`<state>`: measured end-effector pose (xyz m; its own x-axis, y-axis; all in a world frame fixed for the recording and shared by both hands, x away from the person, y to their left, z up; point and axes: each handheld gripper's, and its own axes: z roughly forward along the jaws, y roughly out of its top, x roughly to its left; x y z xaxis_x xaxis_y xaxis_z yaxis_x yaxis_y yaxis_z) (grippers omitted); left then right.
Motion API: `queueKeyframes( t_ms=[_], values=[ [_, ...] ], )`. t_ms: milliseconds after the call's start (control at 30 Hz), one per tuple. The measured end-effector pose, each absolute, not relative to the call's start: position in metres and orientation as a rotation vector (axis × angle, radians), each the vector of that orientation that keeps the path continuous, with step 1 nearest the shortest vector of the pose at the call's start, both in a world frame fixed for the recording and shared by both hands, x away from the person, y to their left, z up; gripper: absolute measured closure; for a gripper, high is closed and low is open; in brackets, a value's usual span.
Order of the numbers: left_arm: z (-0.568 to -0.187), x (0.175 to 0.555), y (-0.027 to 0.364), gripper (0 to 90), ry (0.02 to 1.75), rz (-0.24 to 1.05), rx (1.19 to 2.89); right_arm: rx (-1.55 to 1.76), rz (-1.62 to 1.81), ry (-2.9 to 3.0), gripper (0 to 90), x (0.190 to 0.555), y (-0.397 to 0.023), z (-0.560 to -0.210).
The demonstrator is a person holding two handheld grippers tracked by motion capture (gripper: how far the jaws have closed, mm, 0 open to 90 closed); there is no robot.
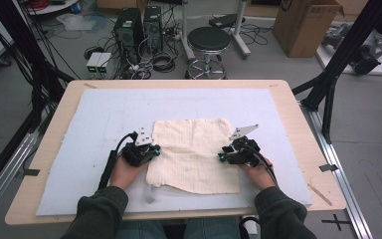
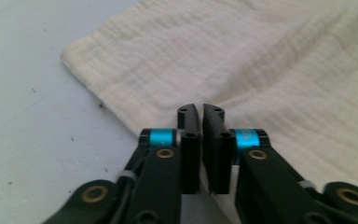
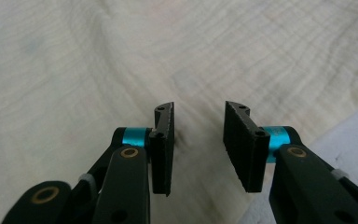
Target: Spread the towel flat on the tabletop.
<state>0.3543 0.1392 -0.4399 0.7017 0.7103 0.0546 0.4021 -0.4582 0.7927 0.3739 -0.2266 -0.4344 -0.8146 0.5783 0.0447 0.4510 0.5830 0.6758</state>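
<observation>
We see the cloth [image 1: 195,154] between both, the left hand-held gripper [image 2: 201,122] nearly closed at its left edge, the right hand-held gripper [image 3: 198,128] half open over its right edge.

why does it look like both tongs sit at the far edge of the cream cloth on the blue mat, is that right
Not the far edge. The high view shows the left tongs at the left side edge of the cream cloth and the right tongs at its right side edge. The cloth does lie on the blue mat.

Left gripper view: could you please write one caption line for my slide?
Left gripper, jaws nearly shut, at the edge of a cream cloth on the pale mat.
</observation>
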Motion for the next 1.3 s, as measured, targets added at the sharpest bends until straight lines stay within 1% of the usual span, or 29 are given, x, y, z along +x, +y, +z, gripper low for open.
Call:
queueKeyframes(
  t_ms=[33,133,300,333,433,600,800,900,967,1033,1133,1233,1267,1300],
  values=[
    [-0.438,0.353,0.141,77.4,0.842,0.473,2.096,0.863,1.049,2.629,62.6,0.373,-0.227,-0.433],
    [-0.430,0.345,0.147,73.6,0.798,0.470,2.086,0.830,1.104,2.617,62.5,0.368,-0.230,-0.428],
    [-0.417,0.320,0.166,71.4,0.716,0.447,2.021,0.767,1.181,2.608,62.4,0.350,-0.231,-0.418],
    [-0.415,0.314,0.169,70.5,0.701,0.439,2.029,0.752,1.196,2.608,62.4,0.345,-0.231,-0.416],
    [-0.415,0.294,0.176,68.4,0.654,0.409,2.006,0.710,1.228,2.614,62.4,0.331,-0.232,-0.412],
    [-0.424,0.269,0.176,65.6,0.569,0.335,2.043,0.664,1.230,2.637,62.4,0.308,-0.233,-0.411],
    [-0.432,0.267,0.168,65.0,0.532,0.302,2.124,0.600,1.196,2.711,62.4,0.290,-0.233,-0.420],
    [-0.438,0.270,0.164,66.7,0.532,0.274,2.167,0.595,1.161,2.757,62.9,0.288,-0.232,-0.428],
    [-0.442,0.271,0.163,69.5,0.529,0.260,2.212,0.594,1.151,2.776,64.2,0.290,-0.231,-0.432],
    [-0.443,0.271,0.163,72.6,0.523,0.260,2.210,0.583,1.136,2.792,65.8,0.291,-0.229,-0.436],
    [-0.443,0.272,0.163,84.5,0.536,0.270,2.209,0.582,1.130,2.790,73.5,0.291,-0.229,-0.437],
    [-0.441,0.270,0.165,86.9,0.536,0.281,2.192,0.576,1.131,2.802,84.3,0.293,-0.228,-0.437],
    [-0.438,0.269,0.167,86.9,0.530,0.285,2.177,0.562,1.129,2.809,87.1,0.294,-0.228,-0.436],
    [-0.435,0.267,0.169,87.0,0.530,0.290,2.162,0.559,1.120,2.813,87.6,0.294,-0.226,-0.436]
  ],
)
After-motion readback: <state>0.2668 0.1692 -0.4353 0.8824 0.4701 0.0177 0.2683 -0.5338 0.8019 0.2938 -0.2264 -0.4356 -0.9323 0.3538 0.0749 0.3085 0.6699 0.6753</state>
